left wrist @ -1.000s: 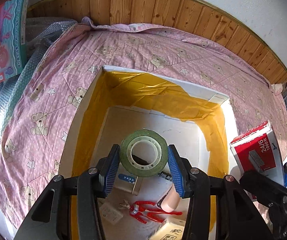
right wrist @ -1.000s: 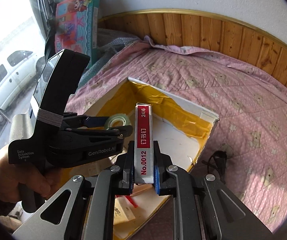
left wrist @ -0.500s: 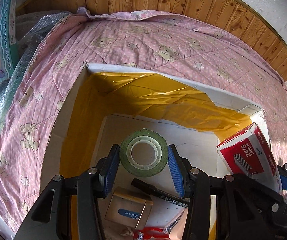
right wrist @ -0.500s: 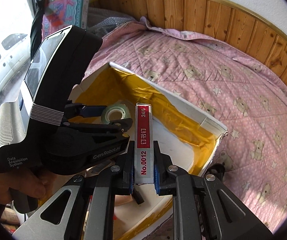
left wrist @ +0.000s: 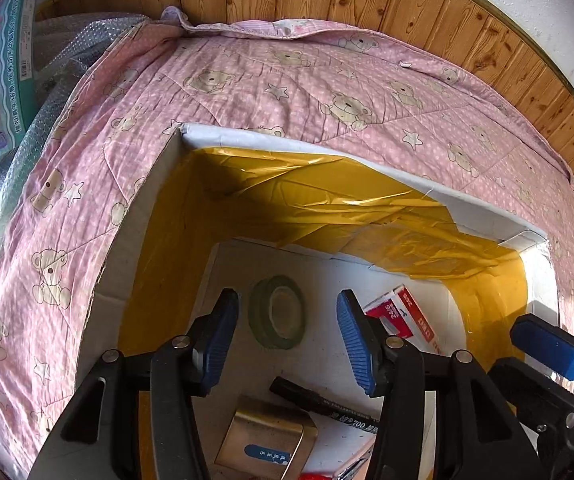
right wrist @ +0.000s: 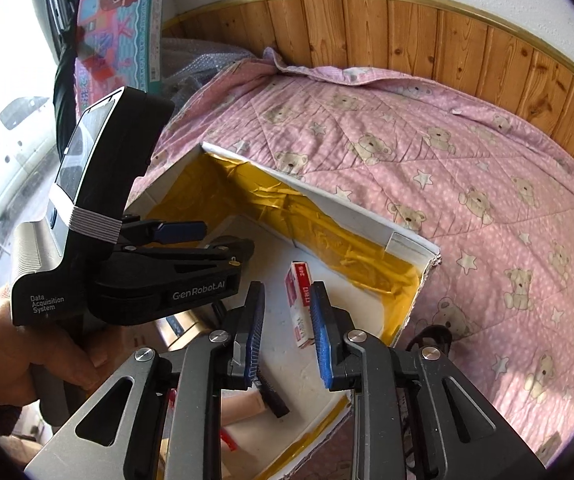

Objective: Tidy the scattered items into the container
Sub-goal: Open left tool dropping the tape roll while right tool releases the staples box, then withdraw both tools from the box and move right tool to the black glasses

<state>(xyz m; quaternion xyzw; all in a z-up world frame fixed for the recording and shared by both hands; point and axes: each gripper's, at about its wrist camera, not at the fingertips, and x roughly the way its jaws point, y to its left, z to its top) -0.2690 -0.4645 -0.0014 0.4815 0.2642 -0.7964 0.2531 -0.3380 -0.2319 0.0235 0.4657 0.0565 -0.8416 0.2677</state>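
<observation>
Both your claws hang over the box (left wrist: 367, 168) with their jaws spread and nothing between them. The left claw (left wrist: 287, 340) is released above the green tape roll (left wrist: 277, 312), which lies on the white floor of the box toward its far wall. The right claw (right wrist: 287, 332) is likewise released, and the red-and-white staple box (right wrist: 301, 304) lies on the box floor just beyond its tips. So the drop for these two items looks done; you are at the end of a placing step.

Nearer to you inside the box lie a black marker (left wrist: 327, 406) and a small gold carton (left wrist: 267, 444), close together. The box itself sits on the pink quilt (left wrist: 327, 80) of the bed.

Your next move, as I judge it, is to lift both claws straight up clear of the box walls, the yellow lining especially, then look over the quilt for anything left. None shows in these views, apart from a dark object (right wrist: 431, 336) just outside the box's near right corner, too hidden to name.
</observation>
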